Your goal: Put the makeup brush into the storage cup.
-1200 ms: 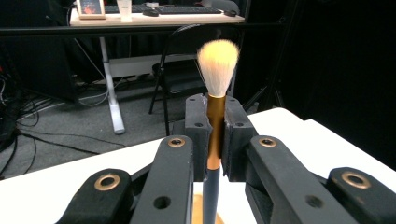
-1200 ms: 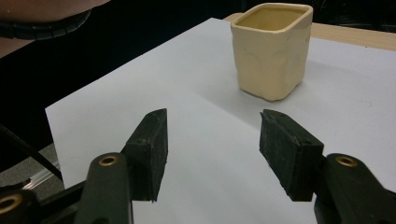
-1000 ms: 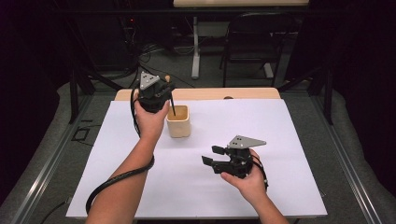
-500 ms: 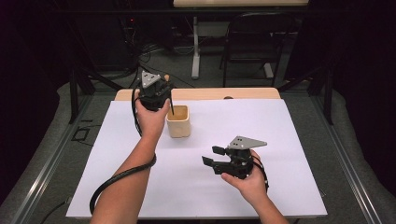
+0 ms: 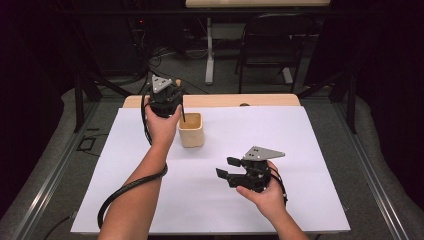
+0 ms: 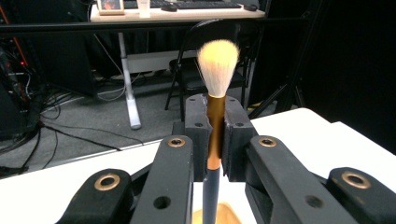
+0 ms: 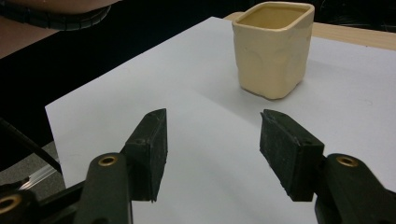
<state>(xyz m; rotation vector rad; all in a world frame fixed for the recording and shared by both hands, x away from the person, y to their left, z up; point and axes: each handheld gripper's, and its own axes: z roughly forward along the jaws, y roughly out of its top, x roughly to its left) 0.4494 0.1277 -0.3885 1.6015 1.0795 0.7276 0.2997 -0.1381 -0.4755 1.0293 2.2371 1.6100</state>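
One white sheet (image 5: 300,150) covers nearly all of the table (image 5: 220,100), whose wooden far edge shows beyond it; dark floor with cables, a black chair (image 5: 270,45) and another desk's leg (image 5: 209,50) fill the room behind. On the sheet, toward the far left, stands a cream cup (image 5: 191,129) with rounded square walls, upright and open at the top. The left gripper (image 5: 166,97) is held just beside the cup's left rim and above it, jaws clamped on a brush (image 6: 215,112). The brush's long axis runs upright: pale bristles point up past the jaw tips, the gold ferrule sits between the pads, and the dark handle points down toward the cup's mouth, seen directly below in the left gripper view. Whether the handle tip touches the cup I cannot tell. The right gripper (image 5: 229,167) rests low over the sheet, well apart from the cup, jaws spread wide and holding nothing, aimed toward the cup
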